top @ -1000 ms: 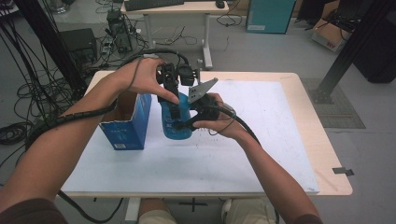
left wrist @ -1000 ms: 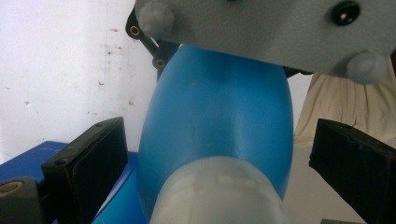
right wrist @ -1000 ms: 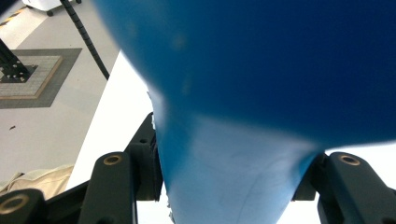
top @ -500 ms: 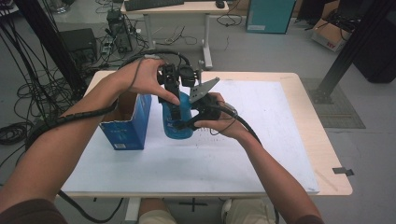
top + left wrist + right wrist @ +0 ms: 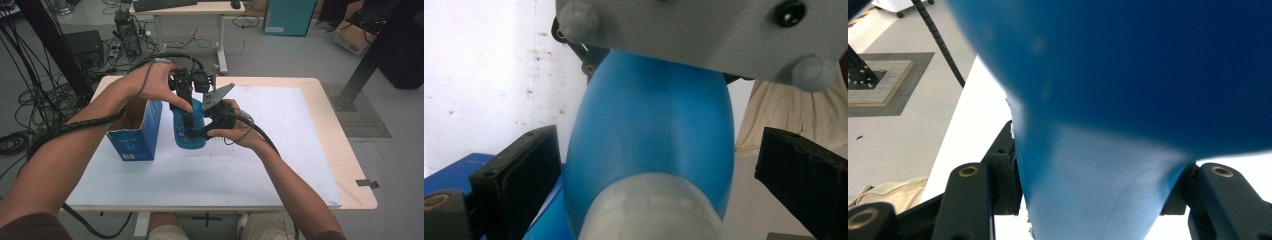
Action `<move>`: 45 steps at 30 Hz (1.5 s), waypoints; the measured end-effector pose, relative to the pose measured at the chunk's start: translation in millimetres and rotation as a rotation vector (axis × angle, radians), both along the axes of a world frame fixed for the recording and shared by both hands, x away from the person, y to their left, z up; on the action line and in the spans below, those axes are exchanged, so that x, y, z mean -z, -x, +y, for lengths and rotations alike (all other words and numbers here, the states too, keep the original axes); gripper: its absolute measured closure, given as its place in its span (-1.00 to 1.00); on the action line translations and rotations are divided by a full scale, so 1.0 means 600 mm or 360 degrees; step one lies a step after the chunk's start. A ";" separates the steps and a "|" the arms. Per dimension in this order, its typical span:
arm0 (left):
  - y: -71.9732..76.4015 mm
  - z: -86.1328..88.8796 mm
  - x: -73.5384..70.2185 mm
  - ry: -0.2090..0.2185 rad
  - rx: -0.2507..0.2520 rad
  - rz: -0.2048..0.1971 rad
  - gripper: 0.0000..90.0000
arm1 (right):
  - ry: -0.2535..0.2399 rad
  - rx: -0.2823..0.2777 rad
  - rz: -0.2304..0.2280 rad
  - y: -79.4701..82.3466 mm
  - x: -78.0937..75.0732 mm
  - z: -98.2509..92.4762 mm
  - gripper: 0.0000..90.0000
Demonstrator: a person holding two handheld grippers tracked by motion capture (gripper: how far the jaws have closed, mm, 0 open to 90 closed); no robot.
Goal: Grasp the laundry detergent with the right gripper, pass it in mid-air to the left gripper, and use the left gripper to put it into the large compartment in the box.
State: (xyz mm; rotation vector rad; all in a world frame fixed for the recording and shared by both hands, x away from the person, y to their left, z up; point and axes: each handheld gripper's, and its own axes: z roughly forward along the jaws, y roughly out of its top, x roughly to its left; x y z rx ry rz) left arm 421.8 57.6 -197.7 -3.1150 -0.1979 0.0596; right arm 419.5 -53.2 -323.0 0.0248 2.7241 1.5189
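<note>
A blue bottle [image 5: 192, 136] stands upright on the white mat, left of the table's middle. My right gripper [image 5: 196, 131] comes in from the right and is shut on its lower body. In the right gripper view both jaws press the bottle [image 5: 1128, 70], one on each side of the right gripper [image 5: 1095, 175]. My left gripper [image 5: 188, 106] reaches down over the top of the bottle. In the left gripper view the bottle [image 5: 649, 120] and its pale cap end lie between the jaws of the left gripper [image 5: 656, 150], which stands open, with a gap on the right side.
An open-topped blue cardboard box [image 5: 135, 137] stands just left of the bottle. The white mat [image 5: 290, 150] covers most of the wooden table [image 5: 350, 160]. The right gripper's grey plate [image 5: 704, 35] hangs close above the bottle. Cables trail off the left edge.
</note>
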 end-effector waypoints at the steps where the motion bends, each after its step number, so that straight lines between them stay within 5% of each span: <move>1: 0.000 0.000 0.000 -0.0003 -0.0002 -0.0001 -0.89 | -0.0001 -0.0002 0.0002 0.000 0.000 0.000 -0.04; 45: 0.005 0.003 -0.006 -0.0014 0.0007 -0.0020 -0.83 | -0.0003 -0.0011 -0.0040 0.001 -0.003 0.004 -0.04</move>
